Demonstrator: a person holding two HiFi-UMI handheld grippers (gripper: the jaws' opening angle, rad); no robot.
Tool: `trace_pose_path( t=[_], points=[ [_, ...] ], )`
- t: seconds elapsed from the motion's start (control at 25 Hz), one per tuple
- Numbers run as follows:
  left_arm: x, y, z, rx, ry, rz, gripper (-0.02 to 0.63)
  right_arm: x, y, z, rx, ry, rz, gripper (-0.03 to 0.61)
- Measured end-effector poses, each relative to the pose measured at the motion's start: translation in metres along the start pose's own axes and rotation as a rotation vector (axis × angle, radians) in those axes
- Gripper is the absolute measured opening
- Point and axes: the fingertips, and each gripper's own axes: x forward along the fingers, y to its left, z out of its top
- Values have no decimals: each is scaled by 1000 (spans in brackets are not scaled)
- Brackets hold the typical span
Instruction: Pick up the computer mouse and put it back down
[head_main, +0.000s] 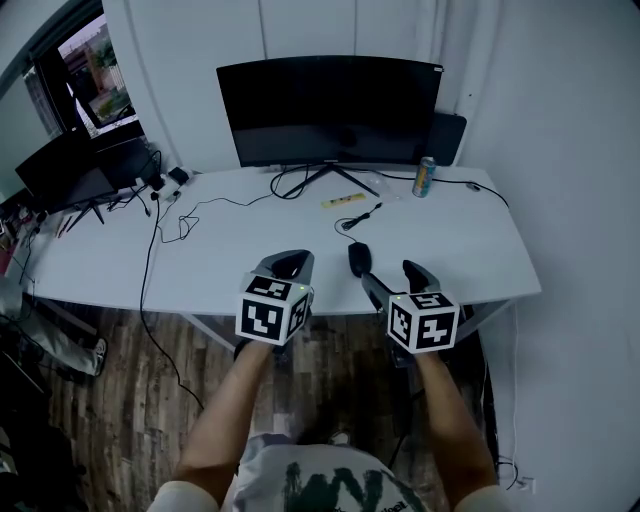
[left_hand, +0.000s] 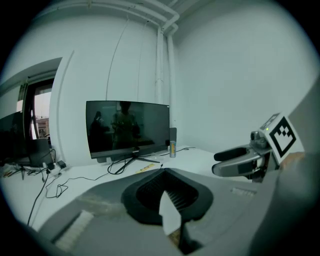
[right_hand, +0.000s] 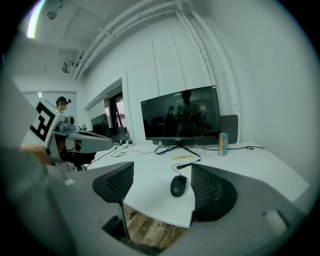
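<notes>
A black wired computer mouse (head_main: 358, 258) lies on the white desk (head_main: 470, 250) close to its front edge. In the right gripper view the mouse (right_hand: 178, 186) sits a little ahead of the jaws, near the right pad (right_hand: 210, 190). My right gripper (head_main: 392, 276) hovers at the desk's front edge just short of the mouse, open, with nothing held between its fingers. My left gripper (head_main: 290, 264) is to the mouse's left over the desk edge; its black pads (left_hand: 167, 192) meet, shut on nothing. The right gripper (left_hand: 240, 160) also shows in the left gripper view.
A large dark monitor (head_main: 330, 110) stands at the back of the desk. A drinks can (head_main: 425, 177) and a yellow strip (head_main: 345, 200) lie in front of it. Cables (head_main: 185, 215) trail to the left toward a second screen (head_main: 60, 170). Wooden floor (head_main: 110, 390) lies below.
</notes>
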Motion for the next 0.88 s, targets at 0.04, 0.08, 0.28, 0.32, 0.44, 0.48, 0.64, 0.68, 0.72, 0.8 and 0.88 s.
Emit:
trace_pose_path(
  t=[0.04,0.08,0.28,0.32,0.44,0.48,0.64,0.68,0.72,0.8,0.88],
  points=[
    [2,0,-1,-1,4,8,3,2,-2,-1,-1,5,5,347],
    [3,0,-2,-1,6,14,3,5,-3,-3,-2,9,9,348],
    [11,5,-10,12,17,53,3,17,-10,-10,-1,22,25,353],
    [14,8,-11,13,17,61,3,20,-12,-11,0,23,27,353],
    [23,12,-15,12,13,74,3,30,-17,-16,7,31,28,354],
    [26,13,-17,5,12,73,3,34,-19,-19,8,36,27,354],
    [42,24,-24,-30,16,65,5,60,-25,-30,10,73,17,356],
    [47,27,-25,-34,19,62,5,67,-27,-33,12,84,14,356],
    [53,30,-26,-36,21,59,3,74,-29,-36,15,95,10,355],
    [64,39,-27,-40,21,54,3,89,-31,-41,19,116,2,359],
    [77,49,-27,-42,24,50,3,103,-34,-44,22,134,-6,364]
  ],
)
